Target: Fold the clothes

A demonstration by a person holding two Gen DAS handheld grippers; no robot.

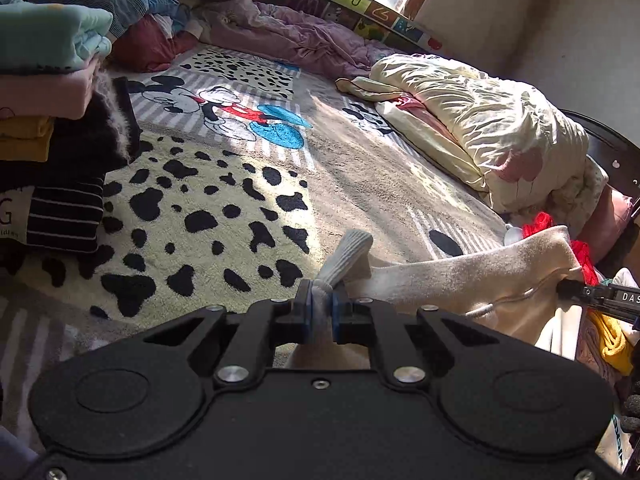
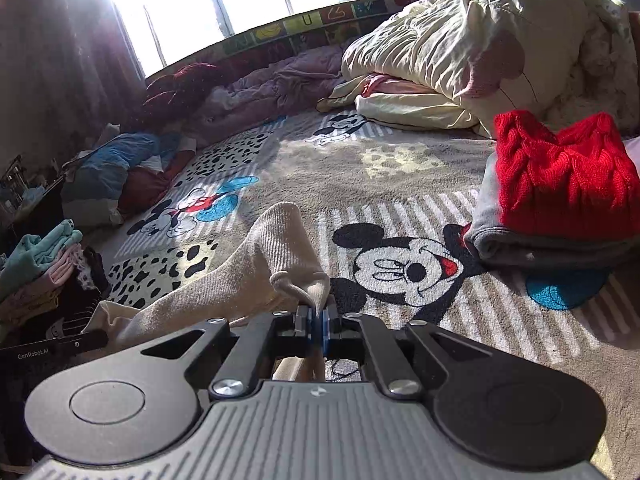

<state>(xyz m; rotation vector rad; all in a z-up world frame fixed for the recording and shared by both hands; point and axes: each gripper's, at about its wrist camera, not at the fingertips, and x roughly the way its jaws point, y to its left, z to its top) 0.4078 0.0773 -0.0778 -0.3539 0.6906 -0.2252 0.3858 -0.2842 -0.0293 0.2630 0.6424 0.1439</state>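
Left wrist view: the left gripper [image 1: 322, 307] has its jaws pinched tight on a ribbed cuff of the cream garment [image 1: 472, 276], which stretches right over the cartoon-mouse blanket [image 1: 360, 176] to the right gripper [image 1: 570, 287] — "DAS" is readable on its side. Right wrist view: the right gripper [image 2: 319, 322] is clamped on another cuff of that cream garment [image 2: 240, 272], one red knit [image 2: 560, 188] sits on a grey folded piece, and the left gripper's arm at lower left reads "GenRobot.AI".

**Right gripper clamped on beige garment**

The right gripper [image 2: 319, 326] pinches a ribbed edge of the beige garment [image 2: 256, 264] above the cartoon-mouse blanket [image 2: 400, 176]. Right of the garment, a red knit [image 2: 560, 184] lies on a grey folded item [image 2: 520, 244]. A folded stack [image 2: 48, 272] sits to its left.
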